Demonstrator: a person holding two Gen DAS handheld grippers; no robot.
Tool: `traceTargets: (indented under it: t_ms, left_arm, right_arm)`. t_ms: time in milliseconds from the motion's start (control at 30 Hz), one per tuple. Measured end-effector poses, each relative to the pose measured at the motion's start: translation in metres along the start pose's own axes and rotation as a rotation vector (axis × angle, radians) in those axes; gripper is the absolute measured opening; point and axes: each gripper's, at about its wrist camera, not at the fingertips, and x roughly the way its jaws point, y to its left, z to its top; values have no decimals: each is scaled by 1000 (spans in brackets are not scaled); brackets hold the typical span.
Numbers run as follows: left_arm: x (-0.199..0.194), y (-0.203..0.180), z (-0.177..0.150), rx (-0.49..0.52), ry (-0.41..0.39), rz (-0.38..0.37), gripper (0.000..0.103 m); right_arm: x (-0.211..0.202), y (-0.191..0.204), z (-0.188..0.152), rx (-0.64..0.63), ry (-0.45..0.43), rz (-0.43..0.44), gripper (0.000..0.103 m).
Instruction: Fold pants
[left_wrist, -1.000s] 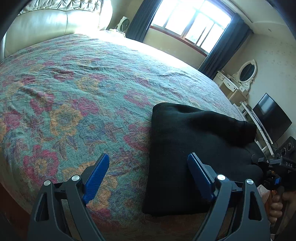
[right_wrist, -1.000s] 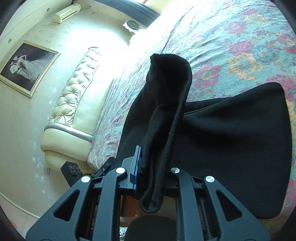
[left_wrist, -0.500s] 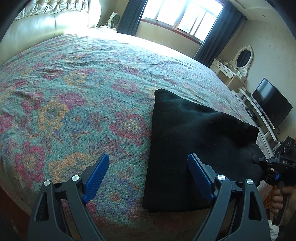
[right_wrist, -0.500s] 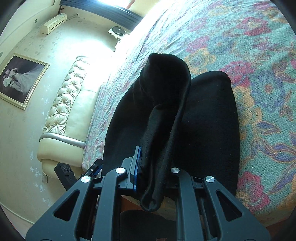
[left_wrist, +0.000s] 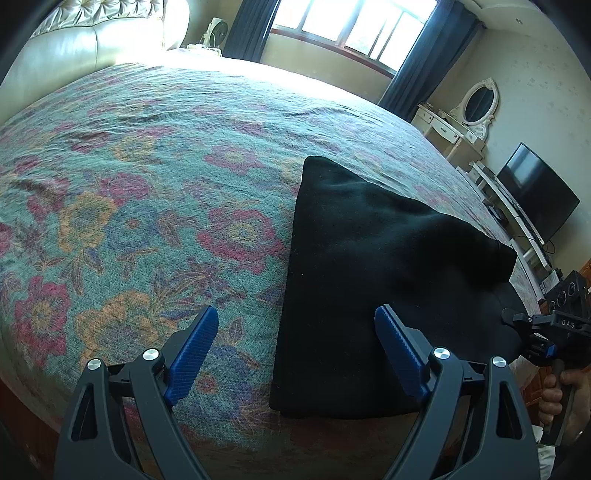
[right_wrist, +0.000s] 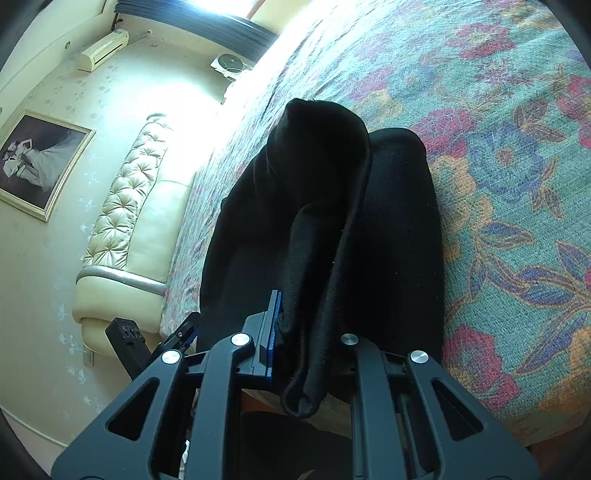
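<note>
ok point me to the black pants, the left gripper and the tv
black pants (left_wrist: 369, 266), left wrist view, middle of the folded fabric lying on the bed
left gripper (left_wrist: 295, 343), left wrist view, gap midway between its open blue fingertips
tv (left_wrist: 535, 195), left wrist view, centre of the dark screen

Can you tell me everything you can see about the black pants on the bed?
The black pants look like soft, thick knit cloth with no pattern. They lie folded into a squarish pile near the edge of the flowery bedspread. One bunched end is lifted off the pile, pinched in the right gripper, whose jaws are shut on it. The left gripper is wide open above the pile's near edge, not touching.
</note>
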Motion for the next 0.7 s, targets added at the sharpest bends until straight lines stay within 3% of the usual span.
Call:
traceTargets:
  t_ms: [300, 500, 567, 600, 633, 700]
  left_arm:
    - [11, -4, -3, 31, 47, -11, 85]
    - [11, 9, -3, -24, 57, -50, 85]
    - [5, 20, -1, -52, 32, -50, 85]
    - [3, 26, 0, -72, 25, -58, 85]
    - [2, 34, 0, -97, 28, -65, 85]
    - [3, 48, 1, -155, 40, -66, 85]
  right_arm:
    - [-3, -15, -3, 31, -20, 3, 14]
    - [-2, -25, -5, 40, -15, 32, 16]
    - [-11, -23, -5, 48, -35, 53, 26]
    - [-18, -24, -4, 56, -54, 64, 38]
    - [-27, -24, -3, 66, -80, 73, 57]
    - [-43, -24, -2, 73, -124, 74, 74]
